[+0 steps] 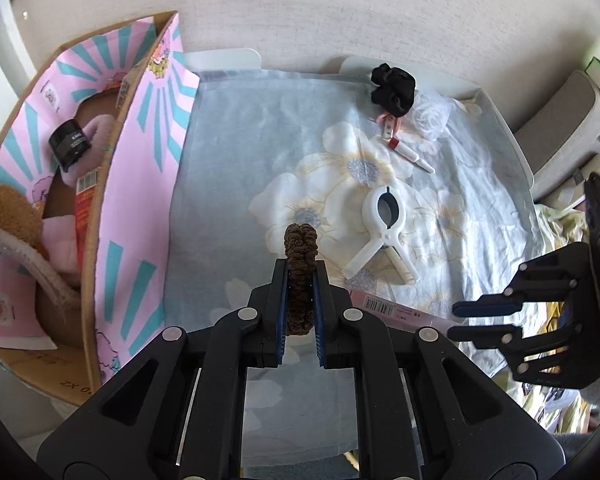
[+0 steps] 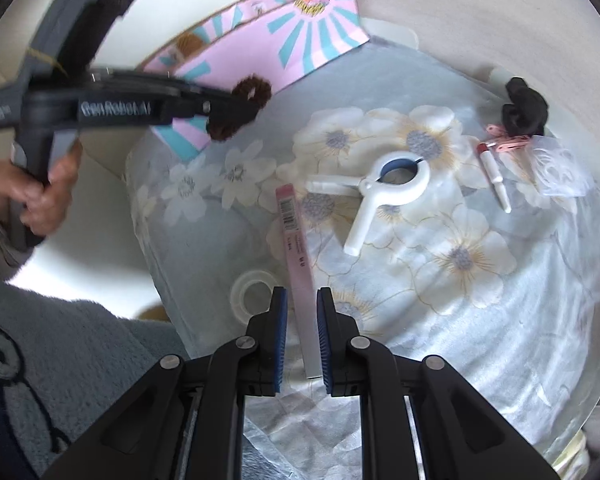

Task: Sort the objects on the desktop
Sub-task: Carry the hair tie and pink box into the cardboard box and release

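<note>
My left gripper (image 1: 300, 268) is shut on a brown scrunchie (image 1: 300, 240) and holds it above the floral cloth (image 1: 240, 140). In the right wrist view the same scrunchie (image 2: 240, 104) hangs near the pink cardboard box (image 2: 300, 36). My right gripper (image 2: 302, 292) points down at the cloth's near edge. Its pads are closed in on the near end of a slim pink barcode box (image 2: 290, 216) that lies flat. From the left wrist view, the right gripper (image 1: 454, 321) flanks that box (image 1: 380, 306).
On the cloth lie a white clamp clip (image 2: 396, 180), a red-capped tube (image 2: 494, 172), a pink hair clip (image 2: 508, 142) and a black scrunchie (image 2: 524, 108). A tape roll (image 2: 254, 292) sits under the cloth edge. The open cardboard box (image 1: 140, 184) on the left holds a black jar (image 1: 70, 144) and plush items.
</note>
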